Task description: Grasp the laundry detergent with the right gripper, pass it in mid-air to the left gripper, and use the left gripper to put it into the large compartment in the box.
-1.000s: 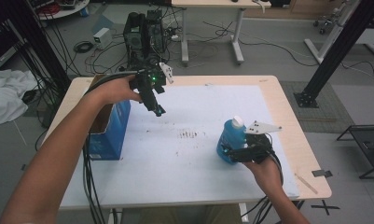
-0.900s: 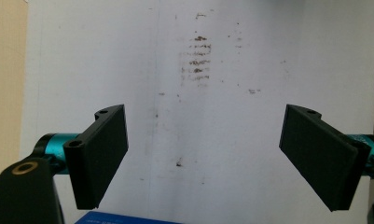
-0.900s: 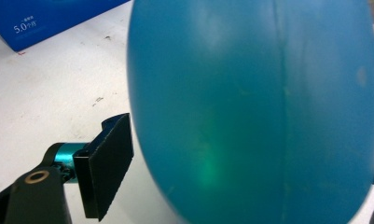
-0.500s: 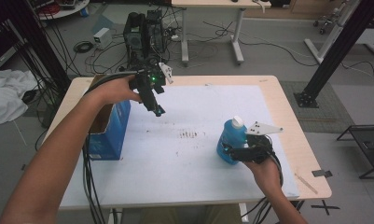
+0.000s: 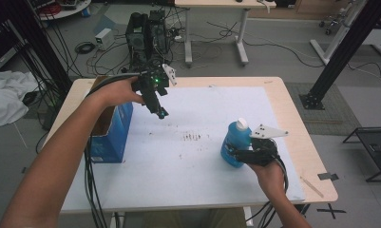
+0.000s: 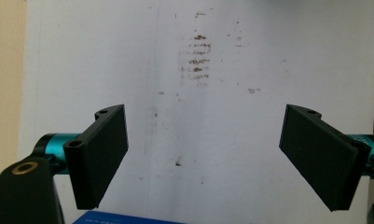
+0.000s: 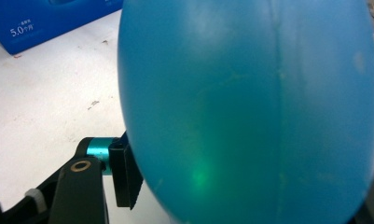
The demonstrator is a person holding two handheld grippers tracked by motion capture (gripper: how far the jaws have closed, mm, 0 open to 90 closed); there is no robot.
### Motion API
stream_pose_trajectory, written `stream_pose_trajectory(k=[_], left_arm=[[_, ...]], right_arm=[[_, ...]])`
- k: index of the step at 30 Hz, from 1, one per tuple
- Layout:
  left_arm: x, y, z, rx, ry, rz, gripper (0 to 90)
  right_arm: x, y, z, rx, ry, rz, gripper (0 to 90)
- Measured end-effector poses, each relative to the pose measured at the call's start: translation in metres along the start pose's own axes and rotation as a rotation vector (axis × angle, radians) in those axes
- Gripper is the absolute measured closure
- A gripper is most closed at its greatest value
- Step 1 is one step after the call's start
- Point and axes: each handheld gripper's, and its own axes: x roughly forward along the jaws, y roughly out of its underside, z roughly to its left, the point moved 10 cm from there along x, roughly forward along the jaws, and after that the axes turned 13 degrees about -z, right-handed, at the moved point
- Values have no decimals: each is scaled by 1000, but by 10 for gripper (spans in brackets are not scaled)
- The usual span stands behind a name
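Observation:
A blue bottle [image 5: 233, 142] with a white cap stands upright on the white sheet at the right. My right gripper [image 5: 235, 154] reaches it from the near side, low on its body. In the right gripper view the bottle [image 7: 250, 107] sits between the jaws, and the left pad [image 7: 126, 175] presses its side. Those jaws have just been closing on it. My left gripper [image 5: 162, 113] hangs above the sheet's far left, pointing down. Its jaws stand wide apart with nothing between them [image 6: 205, 158].
An open blue cardboard box [image 5: 109, 135] stands at the table's left edge, under the left forearm. Brown stains [image 5: 193, 137] mark the middle of the white sheet [image 5: 197, 175]. The wooden table rim [image 5: 311, 142] runs close to the right of the bottle.
The right gripper's jaws have drawn in around the bottle's base. Neither hand has shifted, and the bottle stands where it was.

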Motion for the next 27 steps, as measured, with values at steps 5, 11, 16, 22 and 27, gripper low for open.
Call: stream_pose_trajectory(k=[5, 11, 16, 22, 27], left_arm=[[0, 0, 0, 2, 0, 2, 154], [0, 0, 0, 0, 0, 1, 154], [1, 2, 1, 0, -2, 1, 154], [1, 2, 1, 2, -3, 1, 154], [1, 2, 1, -3, -6, -3, 154]], right_arm=[[3, -4, -5, -41, 8, -40, 366], [3, -4, -6, -55, 10, -40, 394], [3, -4, -6, -49, 15, -47, 410], [3, -4, -6, -48, 21, -57, 416], [2, -4, -7, -48, 17, -63, 423]])
